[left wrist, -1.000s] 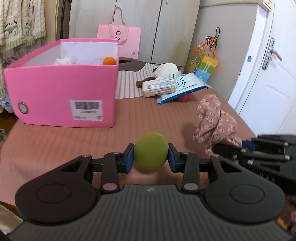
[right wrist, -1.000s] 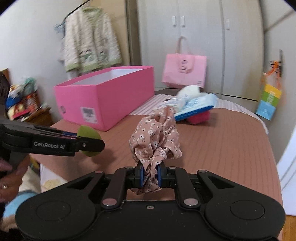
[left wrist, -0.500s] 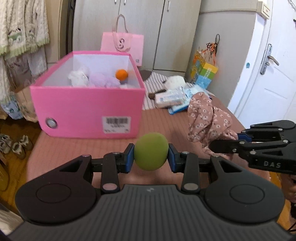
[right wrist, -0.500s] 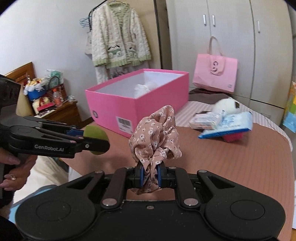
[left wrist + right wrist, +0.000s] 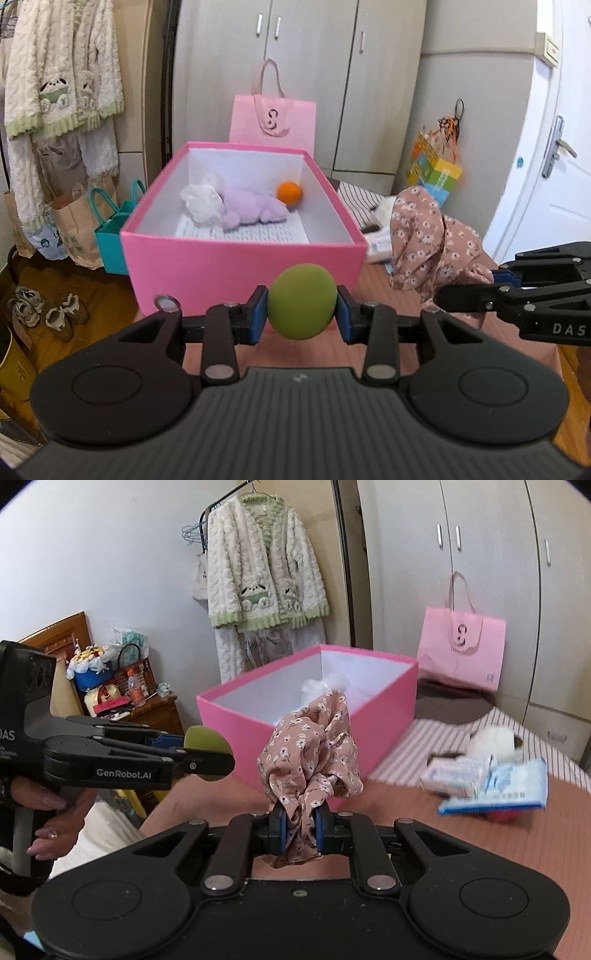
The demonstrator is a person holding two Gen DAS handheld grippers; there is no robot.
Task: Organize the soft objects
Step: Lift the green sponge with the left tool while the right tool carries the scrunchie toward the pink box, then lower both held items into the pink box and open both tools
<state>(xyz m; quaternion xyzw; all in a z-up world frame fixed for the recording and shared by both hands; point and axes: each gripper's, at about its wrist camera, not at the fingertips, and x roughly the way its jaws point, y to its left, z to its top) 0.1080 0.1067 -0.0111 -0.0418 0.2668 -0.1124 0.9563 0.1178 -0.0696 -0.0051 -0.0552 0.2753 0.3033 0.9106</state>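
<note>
Bright even daylight, soft shadows, strong fisheye bend at edges — bg slightly motion-blurred, corners vignetted

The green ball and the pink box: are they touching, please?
Apart. The right wrist view shows the green ball, clamped in the left gripper, held clear of the pink box.

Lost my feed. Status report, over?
Left gripper shut on green ball. Right gripper shut on floral cloth. Pink box ahead, open, nothing blocking.
</note>
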